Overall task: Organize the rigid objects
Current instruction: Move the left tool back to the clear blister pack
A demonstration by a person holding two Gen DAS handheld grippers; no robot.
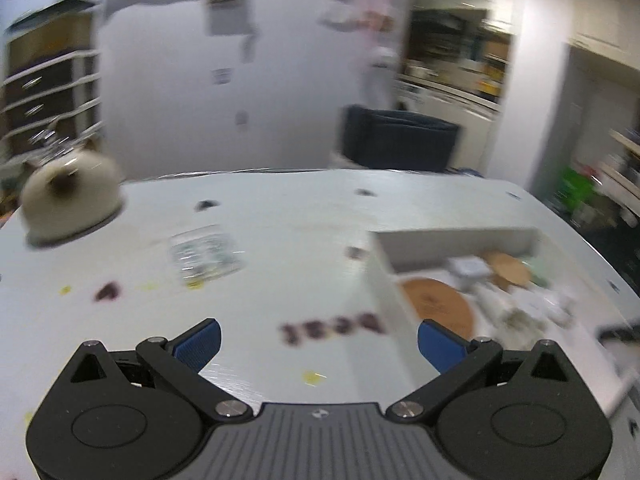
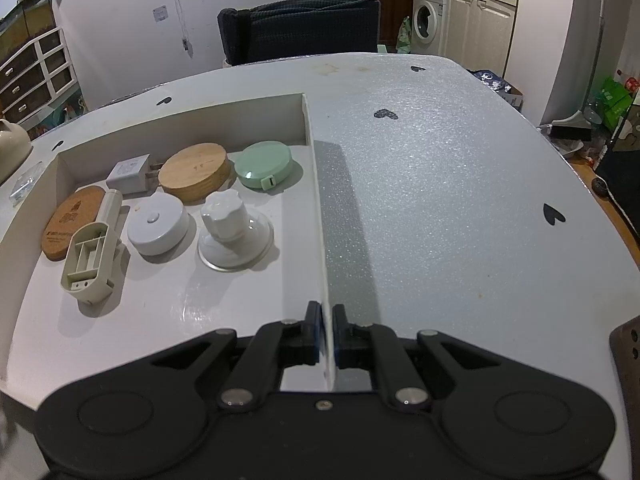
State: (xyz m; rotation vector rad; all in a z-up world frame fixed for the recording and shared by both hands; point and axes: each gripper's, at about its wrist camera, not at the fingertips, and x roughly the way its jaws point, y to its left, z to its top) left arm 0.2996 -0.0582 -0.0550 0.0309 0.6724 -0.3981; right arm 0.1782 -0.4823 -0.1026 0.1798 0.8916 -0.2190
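I'm working over the white table (image 2: 460,184), which is carrying a shallow white tray (image 2: 176,304) on its left part. My right gripper (image 2: 327,334) is pinching the tray's right wall (image 2: 320,216), pads pressed together on the thin edge. Inside the tray are lying a round wooden block (image 2: 195,172), a cork coaster (image 2: 70,222), a white suction knob (image 2: 234,232), a white round puck (image 2: 158,230), a mint tape measure (image 2: 264,169), a beige plastic holder (image 2: 89,262) and a white charger (image 2: 130,173), all crowding the far left half. My left gripper (image 1: 319,347) is hanging spread wide over bare tabletop, holding nothing. Beyond it is lying what looks like a clear plastic packet (image 1: 206,256), too blurred to be sure, and a cream cat-eared pot (image 1: 70,200) is sitting at the far left corner.
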